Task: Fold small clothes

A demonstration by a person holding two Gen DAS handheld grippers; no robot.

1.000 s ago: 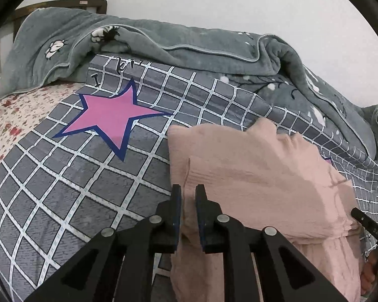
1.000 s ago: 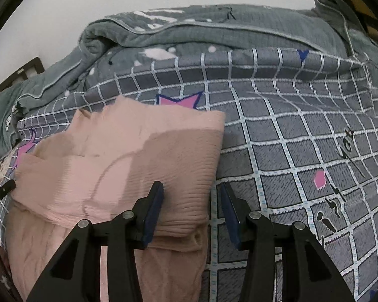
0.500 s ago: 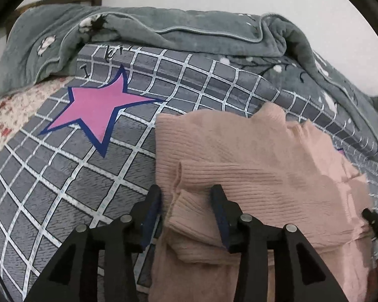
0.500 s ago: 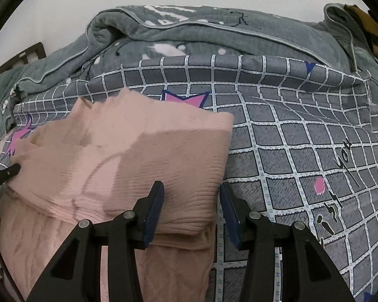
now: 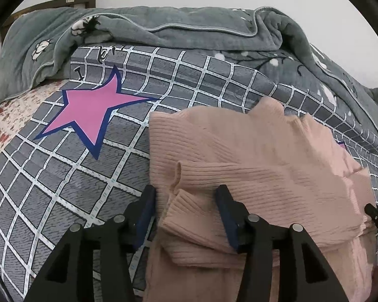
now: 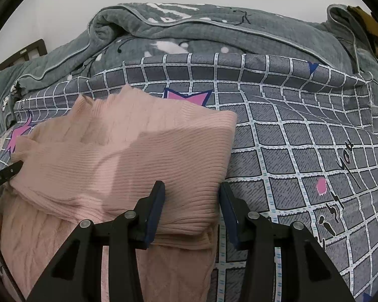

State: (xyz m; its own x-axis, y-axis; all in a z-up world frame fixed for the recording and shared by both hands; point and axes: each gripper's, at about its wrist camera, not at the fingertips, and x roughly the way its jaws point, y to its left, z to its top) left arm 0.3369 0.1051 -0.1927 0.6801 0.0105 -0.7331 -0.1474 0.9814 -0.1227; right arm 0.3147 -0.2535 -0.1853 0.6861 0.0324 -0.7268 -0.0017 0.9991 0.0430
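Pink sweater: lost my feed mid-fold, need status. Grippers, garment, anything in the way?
Left gripper opening, folded cuff between its jaws. Right gripper open, straddling the sweater's folded corner. Pink sweater folded over on the checked bedspread. Nothing in the way.

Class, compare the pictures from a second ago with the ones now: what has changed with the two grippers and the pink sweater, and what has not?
The left gripper, shut a second ago, has let go: its jaws are opening around the folded edge of the pink sweater. The right gripper stays open at the sweater's other corner. The sweater remains folded on the checked quilt.
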